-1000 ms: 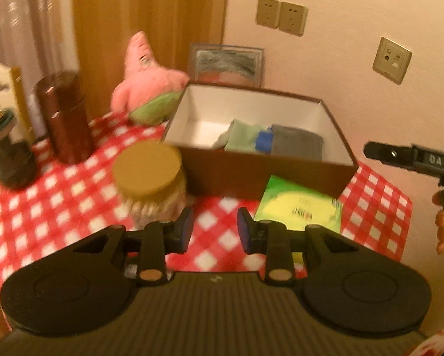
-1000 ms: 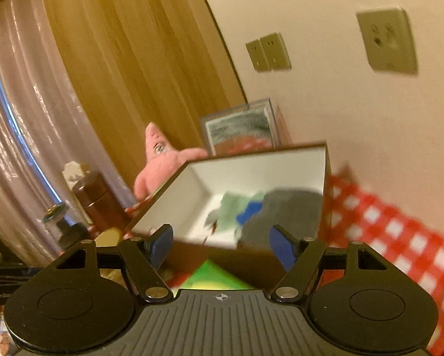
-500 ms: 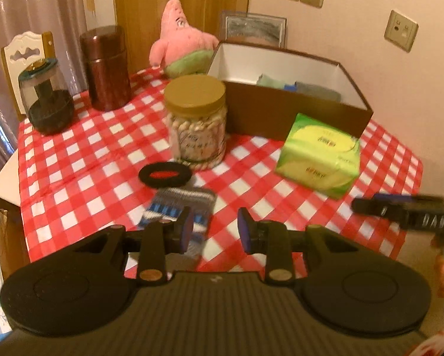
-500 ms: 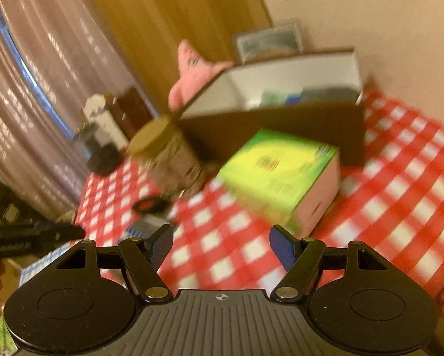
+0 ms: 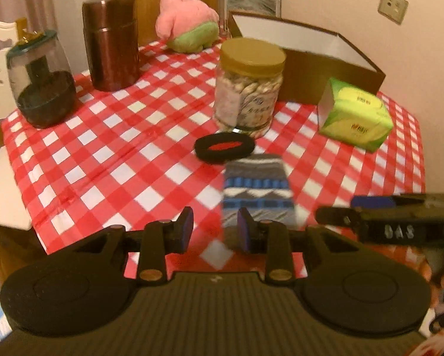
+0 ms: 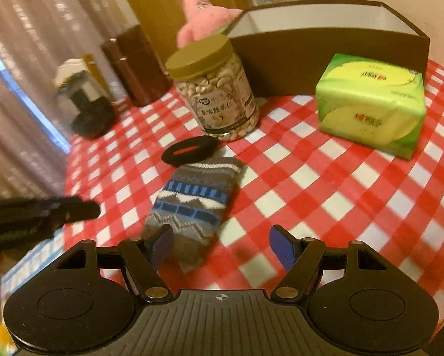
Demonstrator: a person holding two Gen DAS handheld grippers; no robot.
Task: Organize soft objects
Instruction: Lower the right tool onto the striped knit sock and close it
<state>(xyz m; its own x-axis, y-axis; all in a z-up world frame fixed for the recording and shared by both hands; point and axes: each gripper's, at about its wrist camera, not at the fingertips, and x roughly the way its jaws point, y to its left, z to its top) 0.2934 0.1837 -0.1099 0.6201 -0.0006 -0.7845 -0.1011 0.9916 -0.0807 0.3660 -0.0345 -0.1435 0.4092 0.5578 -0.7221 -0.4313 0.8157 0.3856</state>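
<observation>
Step in hand: approach to the patterned sock (image 6: 193, 204), judged the next soft item bound for the brown box (image 6: 325, 59).
Sock position: flat on the checked tablecloth (image 6: 325, 195), cuff toward the black ring (image 6: 189, 150), toe end nearest the grippers; in the right wrist view just ahead of the jaws toward 11 o'clock.
Box position: far side of the table at 1 o'clock, behind the nut jar (image 6: 214, 89) and the green tissue pack (image 6: 370, 103).
Right gripper (image 6: 222, 246): fingers wide apart, nothing between, sock off-centre by the left-hand pad.
Left gripper (image 5: 214, 231): fingers narrowly apart, empty, sock just ahead at 12 to 1 o'clock.
Doing it well: centre the wide jaws over the sock's middle, pinch across the narrow width, lift clear before crossing jar and pack.
Risk: snagging the tablecloth with the lower pad; bumping the ring or jar.
</observation>
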